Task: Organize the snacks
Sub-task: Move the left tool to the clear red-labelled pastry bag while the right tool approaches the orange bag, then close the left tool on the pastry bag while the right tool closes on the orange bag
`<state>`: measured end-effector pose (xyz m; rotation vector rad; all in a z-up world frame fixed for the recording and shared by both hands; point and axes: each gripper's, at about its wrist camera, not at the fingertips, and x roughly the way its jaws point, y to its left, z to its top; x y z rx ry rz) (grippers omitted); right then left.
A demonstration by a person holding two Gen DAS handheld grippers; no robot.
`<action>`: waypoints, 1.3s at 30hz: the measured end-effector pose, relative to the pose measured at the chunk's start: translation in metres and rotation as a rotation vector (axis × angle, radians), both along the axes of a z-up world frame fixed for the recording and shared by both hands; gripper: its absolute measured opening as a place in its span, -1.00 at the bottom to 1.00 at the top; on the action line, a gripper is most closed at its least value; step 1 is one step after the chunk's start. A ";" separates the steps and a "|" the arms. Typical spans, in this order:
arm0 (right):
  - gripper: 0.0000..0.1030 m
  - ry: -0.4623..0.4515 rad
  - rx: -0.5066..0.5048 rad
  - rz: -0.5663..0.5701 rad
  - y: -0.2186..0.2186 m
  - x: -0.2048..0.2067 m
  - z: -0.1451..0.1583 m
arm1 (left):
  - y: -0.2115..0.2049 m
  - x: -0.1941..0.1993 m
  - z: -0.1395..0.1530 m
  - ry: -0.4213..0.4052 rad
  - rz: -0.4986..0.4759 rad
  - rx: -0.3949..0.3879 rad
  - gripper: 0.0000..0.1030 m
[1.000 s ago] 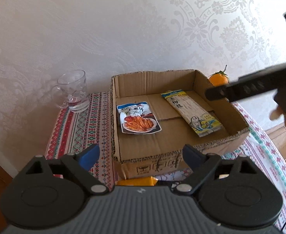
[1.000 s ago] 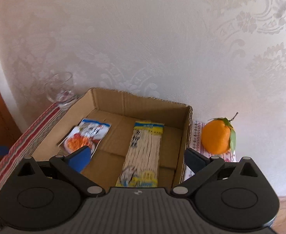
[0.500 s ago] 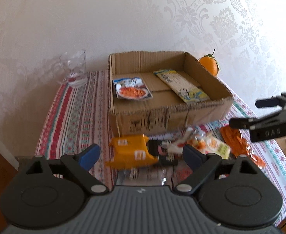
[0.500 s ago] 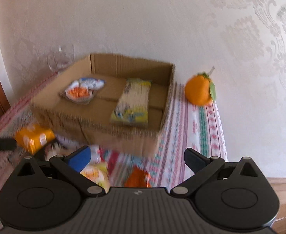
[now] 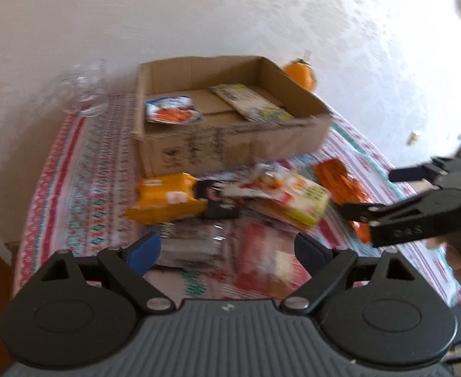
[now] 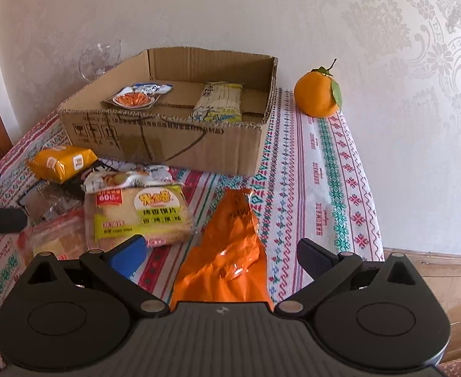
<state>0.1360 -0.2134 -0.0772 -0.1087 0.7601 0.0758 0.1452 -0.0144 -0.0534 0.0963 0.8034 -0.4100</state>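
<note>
Both your grippers hang over the loose snacks in front of the box [image 6: 167, 144], and neither holds anything: the left gripper [image 5: 227, 248] has its fingers spread wide and bare, and the right gripper [image 6: 221, 256] is likewise released, with only the orange bag [image 6: 230, 245] lying on the desk [image 6: 334, 169] below the gap. Two packs already lie flat on the box floor, a pouch [image 6: 137, 94] toward the glass [image 6: 100, 59] side and a noodle pack [image 6: 219, 100] toward the orange [image 6: 318, 95] side, so the job looks only begun. Take the orange bag with the right gripper, since it lies apart from the pile and nearest that hand. It is crinkled film and probably slippery, so bring the fingers down across its narrow width, near the middle, and close on a real fold of it instead of a loose edge. Lift it clear of the box's front wall before you carry it in, and lay it in the bare floor between the pouch and the front wall, flat. With the left gripper, the yellow pack [image 5: 167, 194] just in front of the box's near corner is the cleanest pick; the bread [image 6: 137, 213] and the clear wrappers beside it overlap, so leave those until the pile thins. Keep the two grippers from crossing over the box.
</note>
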 end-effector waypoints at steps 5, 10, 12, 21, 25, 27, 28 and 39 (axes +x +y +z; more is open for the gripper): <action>1.00 0.002 0.014 -0.010 -0.007 -0.003 -0.002 | -0.019 -0.004 -0.006 0.016 -0.084 0.022 0.79; 1.00 0.005 0.021 -0.016 -0.013 -0.003 -0.004 | -0.033 0.000 -0.017 0.040 -0.116 0.074 0.77; 1.00 0.006 0.019 -0.011 -0.014 -0.003 -0.005 | -0.036 0.001 -0.021 0.044 -0.126 0.087 0.74; 1.00 0.037 0.038 0.015 -0.015 0.004 -0.020 | -0.048 0.004 -0.029 0.046 -0.159 0.143 0.63; 1.00 0.048 0.033 0.020 -0.014 0.008 -0.027 | -0.050 0.006 -0.031 0.055 -0.161 0.147 0.58; 1.00 0.055 0.034 0.018 -0.015 0.011 -0.029 | -0.051 0.007 -0.032 0.060 -0.161 0.149 0.43; 1.00 0.059 0.038 0.016 -0.015 0.012 -0.031 | -0.051 0.008 -0.033 0.065 -0.160 0.147 0.41; 0.76 0.046 0.030 0.005 -0.008 0.016 -0.029 | -0.050 0.011 -0.034 0.075 -0.152 0.148 0.33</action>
